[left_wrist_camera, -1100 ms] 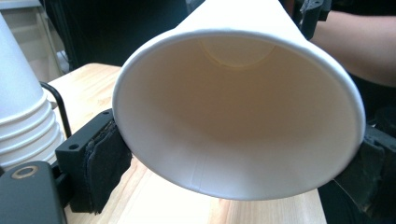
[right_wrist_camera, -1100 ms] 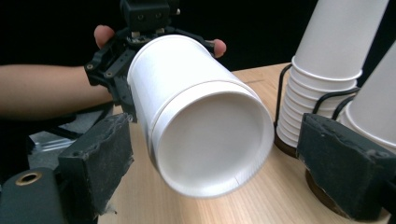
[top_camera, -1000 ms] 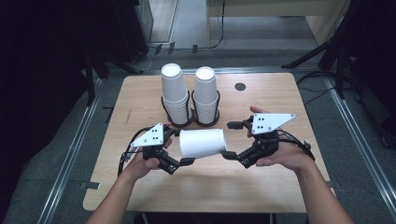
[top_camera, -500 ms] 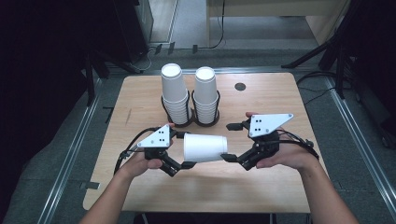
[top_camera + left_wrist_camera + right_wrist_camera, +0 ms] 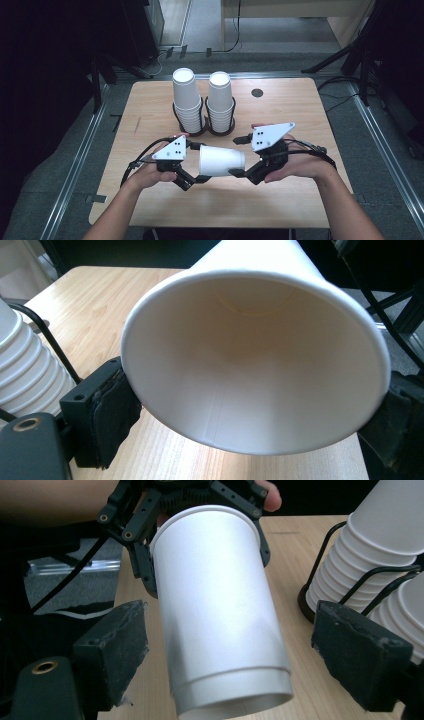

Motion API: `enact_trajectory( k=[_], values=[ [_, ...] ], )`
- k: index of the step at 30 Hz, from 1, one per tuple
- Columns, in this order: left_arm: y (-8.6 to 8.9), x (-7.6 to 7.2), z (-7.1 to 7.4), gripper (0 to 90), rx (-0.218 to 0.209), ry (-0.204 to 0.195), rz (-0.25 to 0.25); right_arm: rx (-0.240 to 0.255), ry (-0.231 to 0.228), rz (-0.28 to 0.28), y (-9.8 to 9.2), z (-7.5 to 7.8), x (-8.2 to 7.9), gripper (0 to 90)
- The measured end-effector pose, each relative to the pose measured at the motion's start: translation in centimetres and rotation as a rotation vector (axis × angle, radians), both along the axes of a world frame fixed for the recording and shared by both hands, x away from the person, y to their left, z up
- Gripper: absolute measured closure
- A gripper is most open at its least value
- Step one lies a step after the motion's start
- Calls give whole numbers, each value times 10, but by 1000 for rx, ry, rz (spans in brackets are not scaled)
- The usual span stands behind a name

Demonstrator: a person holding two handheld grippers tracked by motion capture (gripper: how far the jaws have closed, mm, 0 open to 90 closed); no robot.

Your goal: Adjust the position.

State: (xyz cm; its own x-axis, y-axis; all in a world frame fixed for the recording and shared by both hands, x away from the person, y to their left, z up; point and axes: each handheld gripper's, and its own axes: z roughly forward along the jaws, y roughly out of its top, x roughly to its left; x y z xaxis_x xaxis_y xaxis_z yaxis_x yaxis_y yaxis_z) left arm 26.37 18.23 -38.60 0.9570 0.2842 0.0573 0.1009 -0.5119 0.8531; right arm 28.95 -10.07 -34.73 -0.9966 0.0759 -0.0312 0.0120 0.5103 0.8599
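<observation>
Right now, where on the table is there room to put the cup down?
The table is bare along its near edge and on the right, past the dark spot. Its left side is free too. It is crowded at the back middle, around the two cup stacks.

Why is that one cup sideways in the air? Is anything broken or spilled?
Nothing is broken or spilled. The cup lies sideways above the table because the left gripper clamps its rim. The right gripper has been closing around its base, not pressing yet. Both stacks stand upright.
</observation>
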Motion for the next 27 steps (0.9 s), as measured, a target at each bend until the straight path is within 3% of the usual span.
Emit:
enact_trajectory(
  k=[18, 27],
  values=[
    [-4, -1, 2, 79, 35, -18, -6, -156, -15, 25, 25, -10, -3, 148],
    [-8, -3, 2, 79, 76, -36, -6, -190, -30, 19, 29, -13, -3, 171]
  ],
)
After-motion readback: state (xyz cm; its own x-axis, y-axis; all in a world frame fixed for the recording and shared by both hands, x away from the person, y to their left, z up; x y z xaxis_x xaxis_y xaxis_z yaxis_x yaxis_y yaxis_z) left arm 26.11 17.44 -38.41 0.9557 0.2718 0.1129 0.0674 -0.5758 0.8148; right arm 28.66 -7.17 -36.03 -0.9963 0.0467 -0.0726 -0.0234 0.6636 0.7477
